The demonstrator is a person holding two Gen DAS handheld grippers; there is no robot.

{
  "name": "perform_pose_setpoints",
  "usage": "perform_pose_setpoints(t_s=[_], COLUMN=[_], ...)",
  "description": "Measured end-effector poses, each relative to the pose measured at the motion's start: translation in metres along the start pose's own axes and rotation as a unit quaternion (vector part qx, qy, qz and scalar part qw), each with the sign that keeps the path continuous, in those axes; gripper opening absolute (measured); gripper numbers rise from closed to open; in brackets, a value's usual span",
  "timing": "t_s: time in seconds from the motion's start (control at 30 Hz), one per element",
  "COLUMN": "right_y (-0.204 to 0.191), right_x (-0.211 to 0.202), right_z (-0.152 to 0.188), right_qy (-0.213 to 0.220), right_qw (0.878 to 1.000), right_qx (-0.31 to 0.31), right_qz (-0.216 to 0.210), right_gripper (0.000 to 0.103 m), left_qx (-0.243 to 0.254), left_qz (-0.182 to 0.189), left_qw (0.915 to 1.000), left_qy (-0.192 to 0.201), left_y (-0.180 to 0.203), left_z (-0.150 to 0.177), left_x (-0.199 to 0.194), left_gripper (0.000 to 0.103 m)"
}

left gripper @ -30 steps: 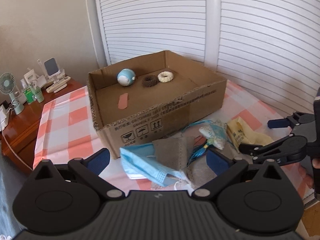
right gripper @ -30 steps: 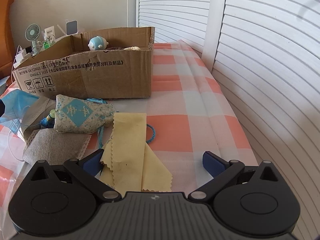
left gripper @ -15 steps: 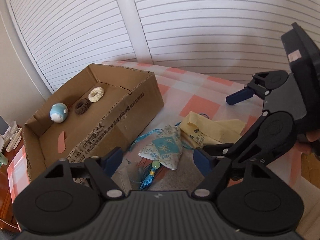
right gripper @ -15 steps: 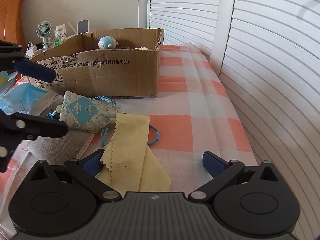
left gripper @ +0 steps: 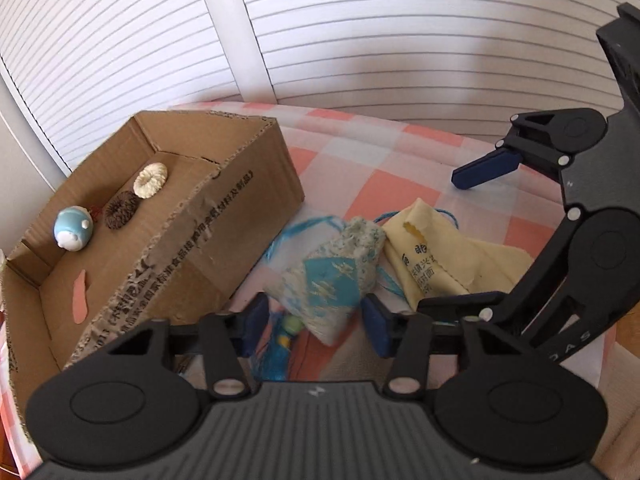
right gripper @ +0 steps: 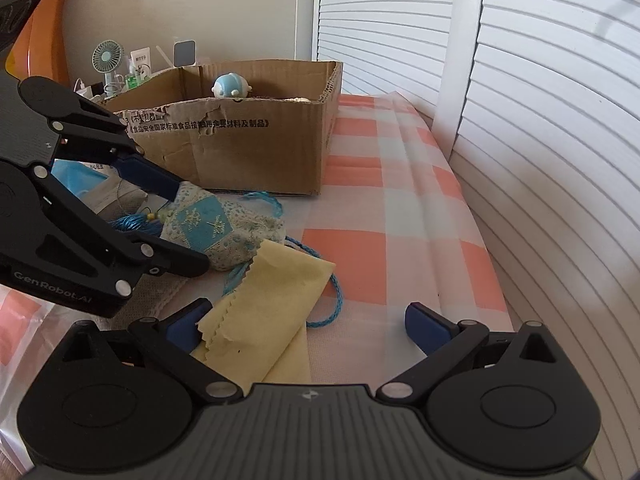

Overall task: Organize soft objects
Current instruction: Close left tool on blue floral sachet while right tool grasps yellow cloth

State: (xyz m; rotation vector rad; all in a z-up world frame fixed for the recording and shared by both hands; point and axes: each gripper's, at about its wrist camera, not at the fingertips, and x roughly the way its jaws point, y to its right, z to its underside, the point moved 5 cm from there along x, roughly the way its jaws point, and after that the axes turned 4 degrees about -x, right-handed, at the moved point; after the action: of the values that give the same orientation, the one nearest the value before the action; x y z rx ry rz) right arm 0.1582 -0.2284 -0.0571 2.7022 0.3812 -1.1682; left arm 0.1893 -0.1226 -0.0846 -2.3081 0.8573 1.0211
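Two grippers: your left gripper jaws just been closing, narrow, on floral sachet; right gripper wide over yellow cloth, near tablecloth's shutter-side edge.

Rough cardboard box; woven cloth sachet.

Bare tablecloth right of cardboard box, shutter doors bounding it
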Motion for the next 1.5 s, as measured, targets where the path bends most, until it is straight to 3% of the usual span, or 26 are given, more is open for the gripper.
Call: perform_pose_setpoints(t_s=[0.27, 0.4, 0.6, 0.77, 0.87, 0.97, 1.07, 1.17, 1.23, 1.27, 1.43, 1.5], right_y=[0.001, 0.004, -0.001, -0.001, 0.001, 0.003, 0.003, 0.001, -0.002, -0.003, -0.007, -0.011], right_x=[-0.007, -0.016, -0.027, -0.028, -0.035, -0.038, -0.037, -0.035, -0.036, -0.037, -0.04, -0.039], right_z=[0.0, 0.002, 0.001, 0.006, 0.009, 0.01, 0.011, 0.011, 0.012, 0.012, 0.01, 0.01], right_qy=[-0.002, -0.001, 0.006, -0.008, -0.006, -0.005, -0.006, -0.006, -0.004, -0.003, 0.009, 0.01], right_qw=[1.0, 1.0, 0.999, 1.0, 0.999, 0.999, 0.999, 0.999, 0.999, 0.999, 0.999, 0.998], right_qx=[-0.001, 0.003, -0.006, -0.019, -0.015, -0.016, -0.016, -0.012, -0.009, -0.009, -0.011, -0.013], right_qz=[-0.014, -0.027, -0.041, -0.023, -0.031, -0.031, -0.031, -0.035, -0.041, -0.042, -0.051, -0.053], right_gripper=[0.103, 0.103, 0.103, 0.103, 0.103, 0.103, 0.103, 0.103, 0.103, 0.103, 0.097, 0.086], left_qx=[0.024, 0.054, 0.042, 0.017, 0.042, 0.064, 0.052, 0.028, 0.016, 0.012, 0.016, 0.008], left_qz=[-0.02, -0.028, 0.028, 0.067, 0.087, 0.081, 0.069, 0.092, 0.114, 0.121, 0.097, 0.098], left_qw=[0.9995, 0.9979, 0.9986, 0.9975, 0.9951, 0.9945, 0.9962, 0.9953, 0.9933, 0.9925, 0.9952, 0.9951], left_qy=[0.006, 0.022, 0.015, -0.01, -0.021, -0.019, -0.015, -0.012, -0.013, -0.013, -0.007, -0.008], left_y=[0.004, 0.007, 0.012, 0.011, 0.02, 0.023, 0.017, 0.013, 0.014, 0.015, 0.018, 0.016], left_z=[-0.006, -0.015, -0.026, -0.02, -0.011, -0.009, -0.013, -0.018, -0.019, -0.019, -0.015, -0.015], left_x=[-0.008, -0.01, 0.013, 0.021, 0.012, 0.007, 0.012, 0.019, 0.019, 0.018, 0.013, 0.013], left_gripper=[0.05, 0.073, 0.073, 0.072, 0.072, 0.072, 0.071, 0.066, 0.043, 0.037, 0.035, 0.035])
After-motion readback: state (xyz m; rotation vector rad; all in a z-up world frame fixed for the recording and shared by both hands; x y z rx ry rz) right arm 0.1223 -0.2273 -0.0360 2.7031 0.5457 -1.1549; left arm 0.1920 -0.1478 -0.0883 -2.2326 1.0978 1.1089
